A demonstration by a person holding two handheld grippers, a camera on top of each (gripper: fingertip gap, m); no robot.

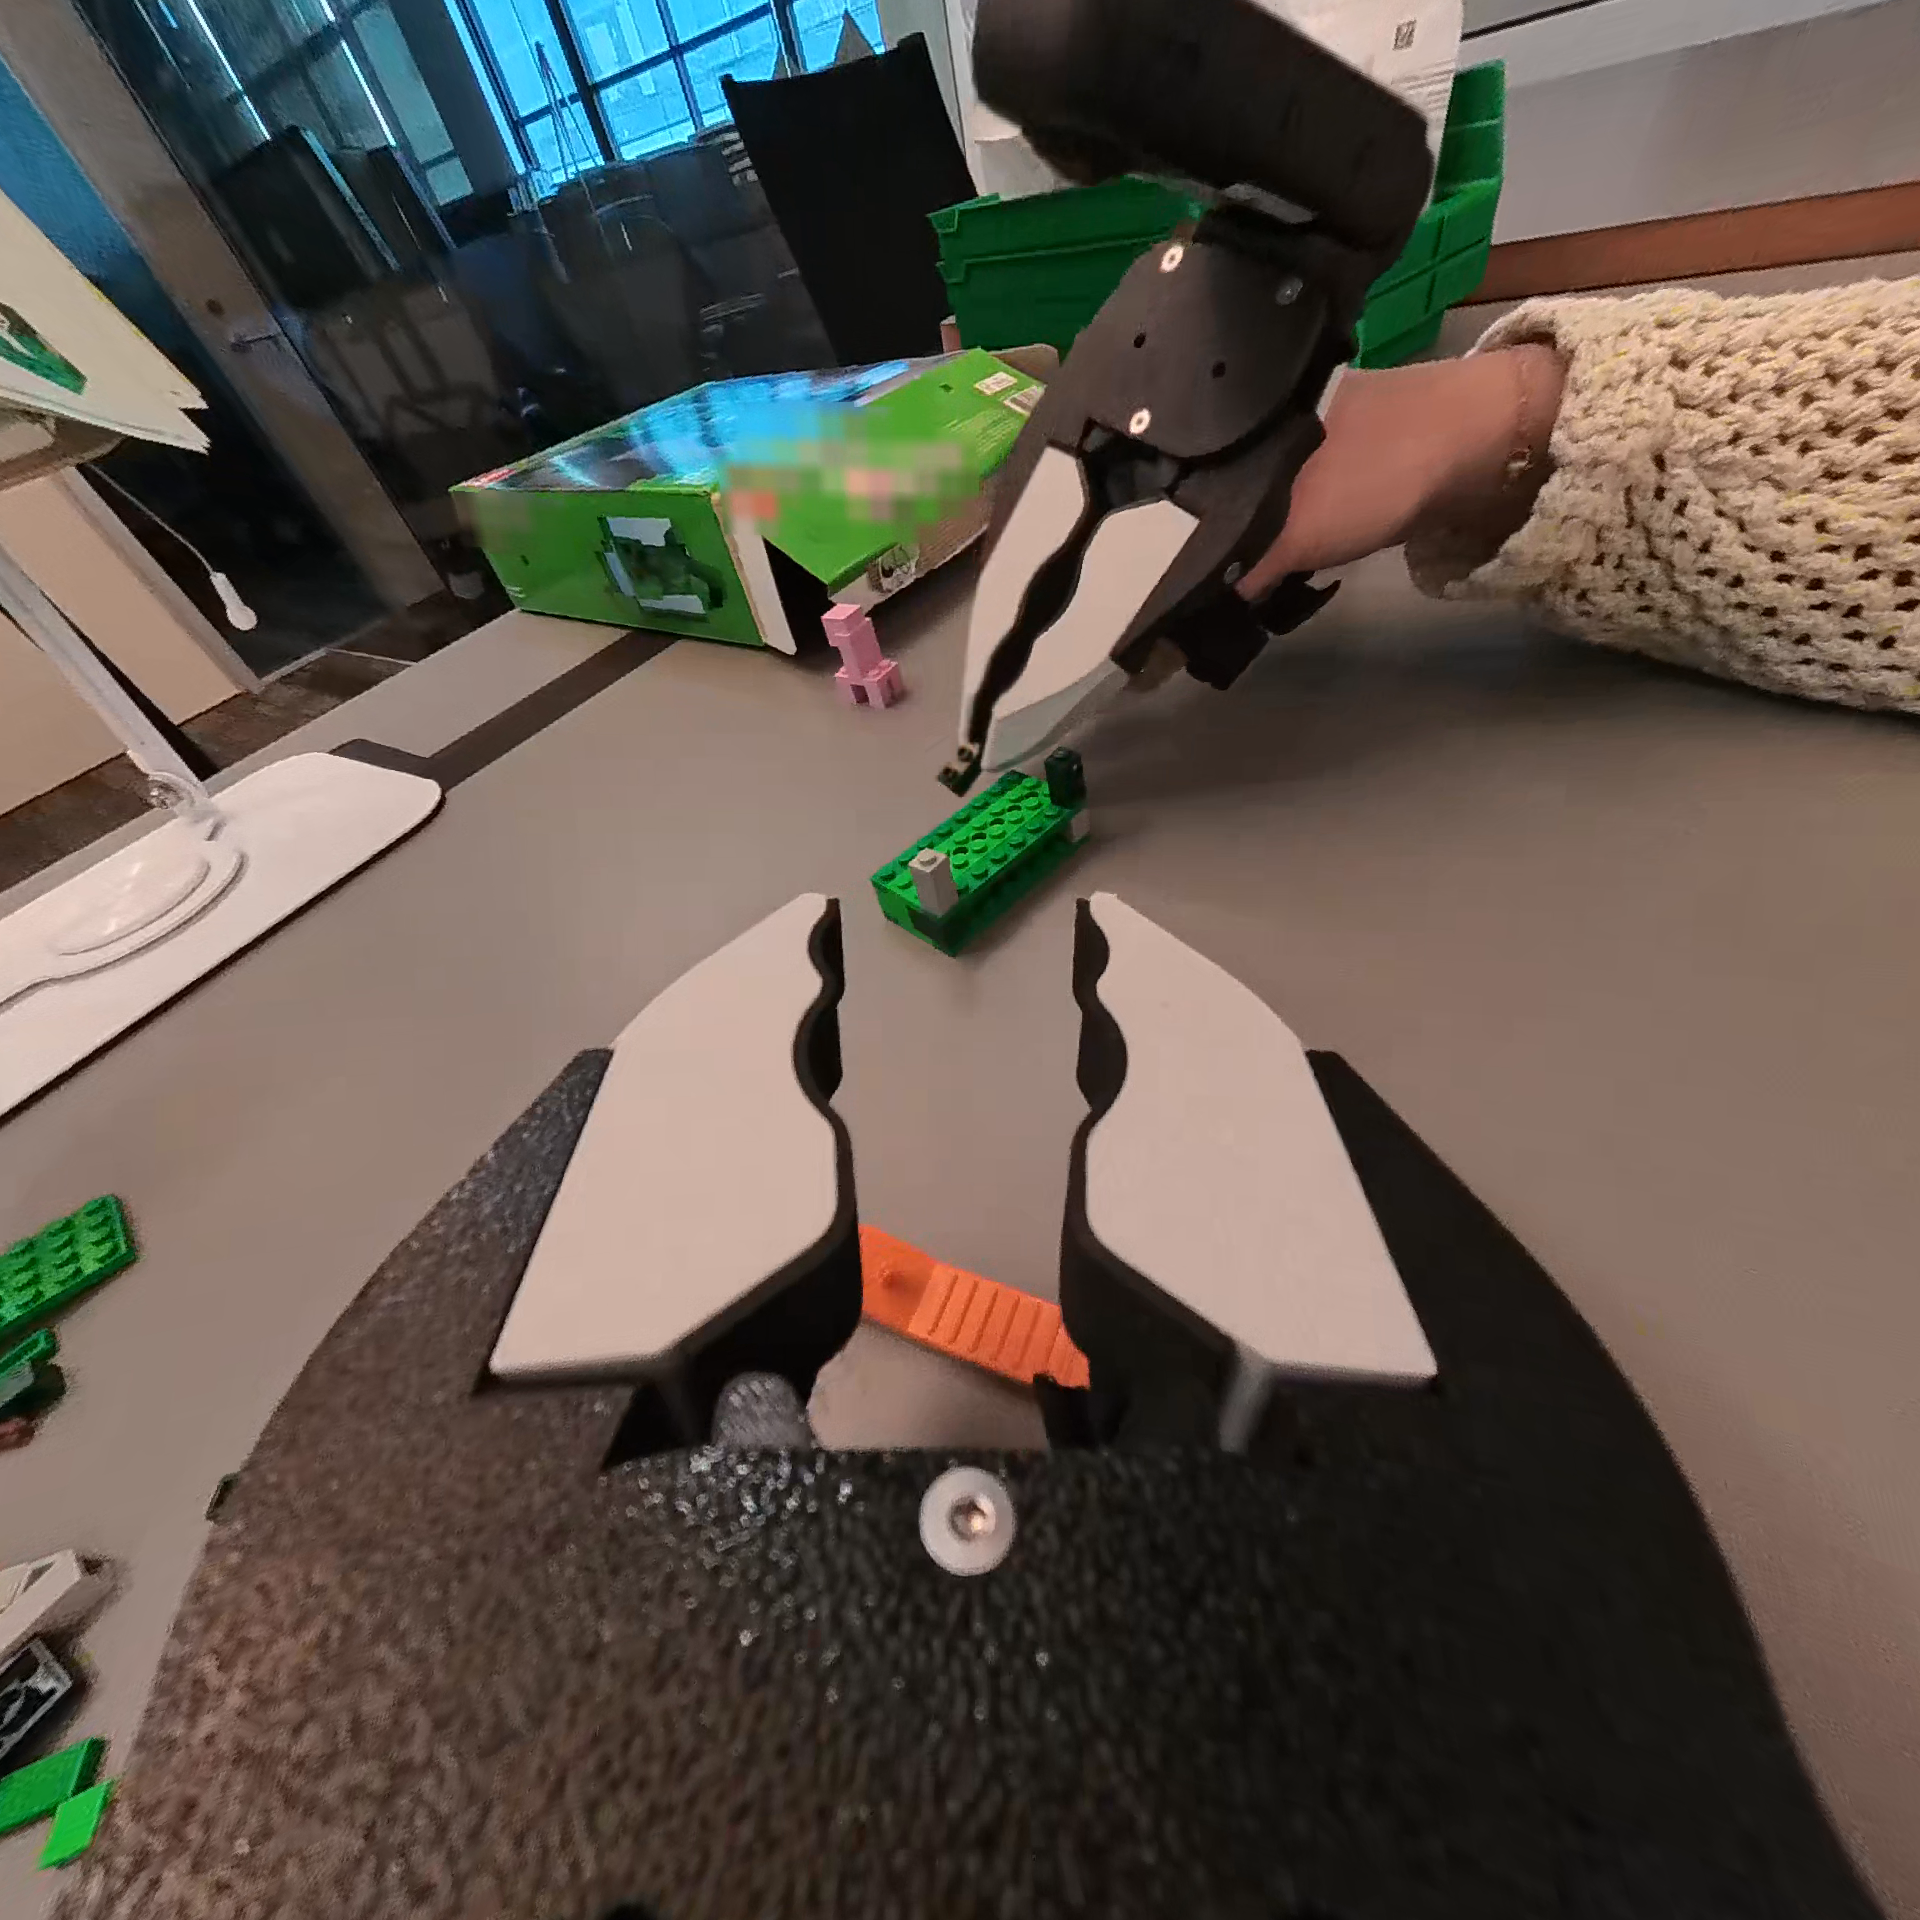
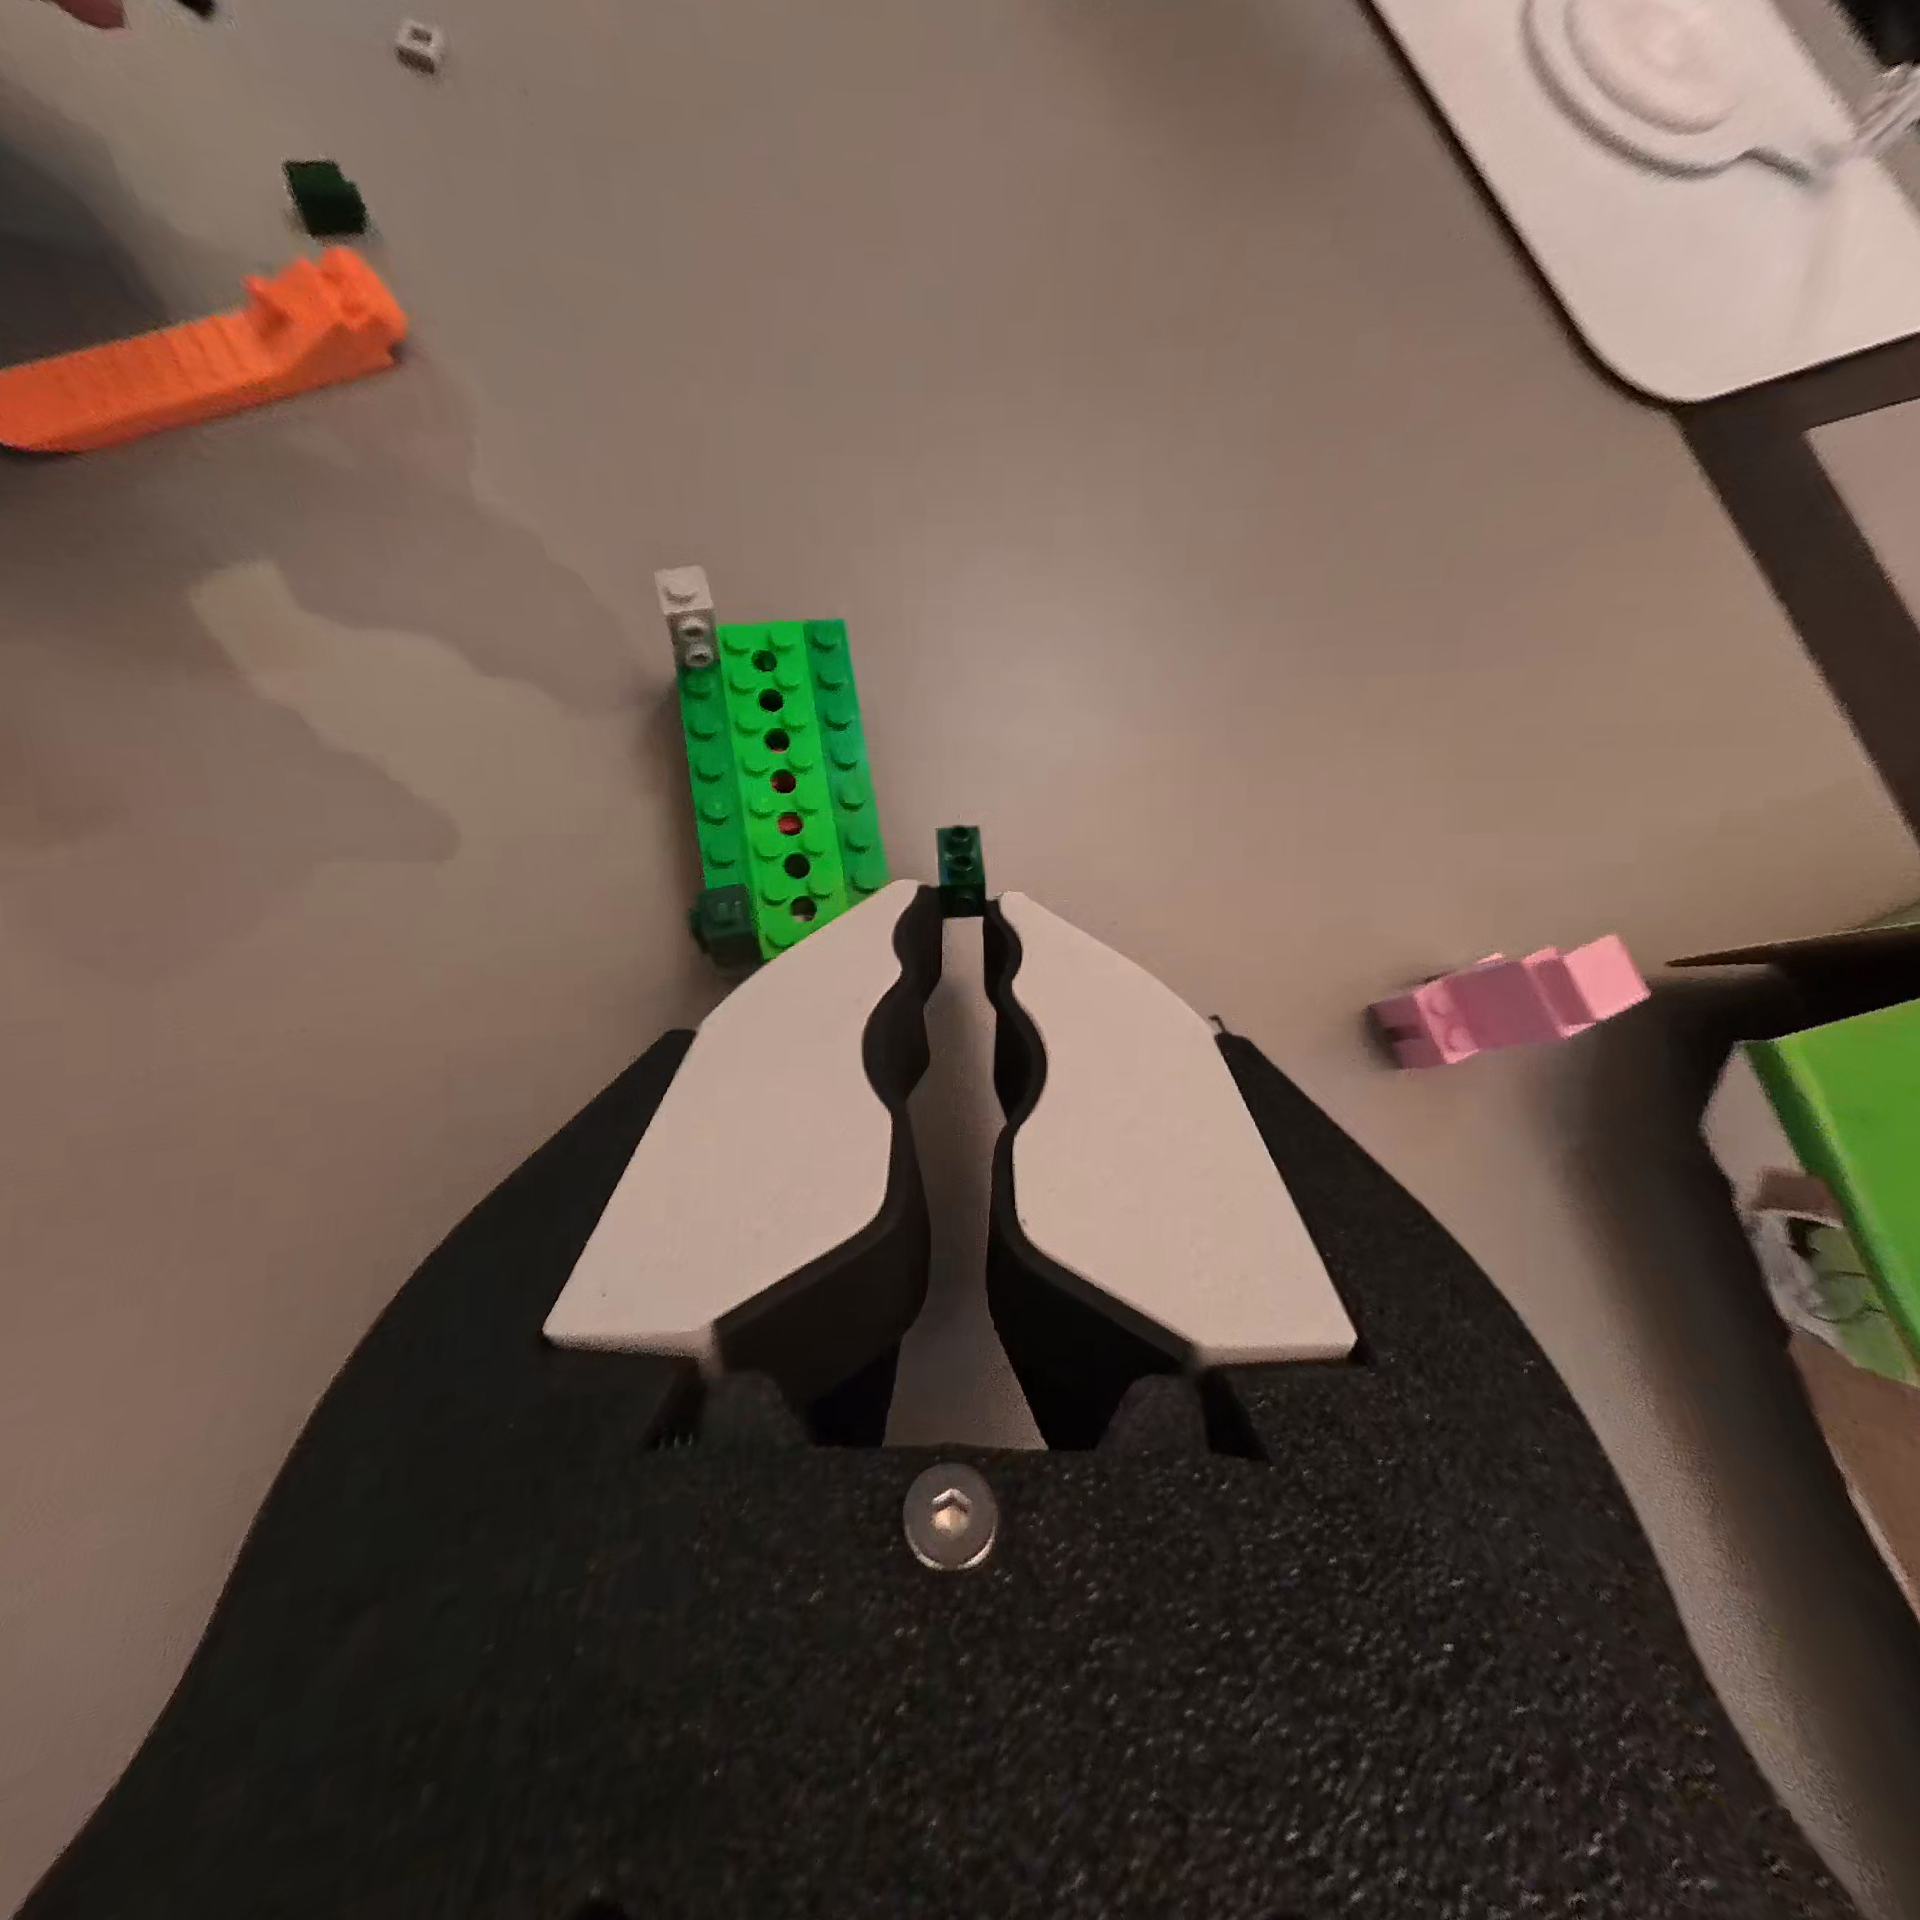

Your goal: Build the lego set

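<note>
the green lego plate [image 2: 781, 777] lies flat on the grey table [image 2: 1143, 520], studs up, near the middle of the work area. it is an oblong assembly; in the right wrist view its long axis runs away from the camera, tilted slightly left at the far end. a row of round holes runs down its centre strip. a small light grey brick [image 2: 686, 613] stands at its far left corner and a dark green brick [image 2: 722, 920] sits at its near left corner.

right gripper [image 2: 961, 904]: jaws narrowed to a slim gap, pinching a small dark green studded brick [image 2: 958, 871] at the tips. the brick sits just beside the near right corner of the plate; whether it touches cannot be told. the fingers [image 2: 1132, 1143] are smooth pale grey plates with wavy black inner edges, on a rough black base.

left gripper [image 1: 956, 920]: jaws spread wide, nothing between them, hovering short of the plate [image 1: 977, 857].

an orange ridged wedge tool [image 2: 197, 358] lies on the table well left of the plate. a pink block figure [image 2: 1507, 997] lies to the right, near a glossy green cardboard box [image 1: 727, 499]. loose green flat pieces [image 1: 62, 1262] lie at the left edge of the left wrist view. a hand in a cream knitted sleeve [image 1: 1714, 488] holds the right gripper.
</note>
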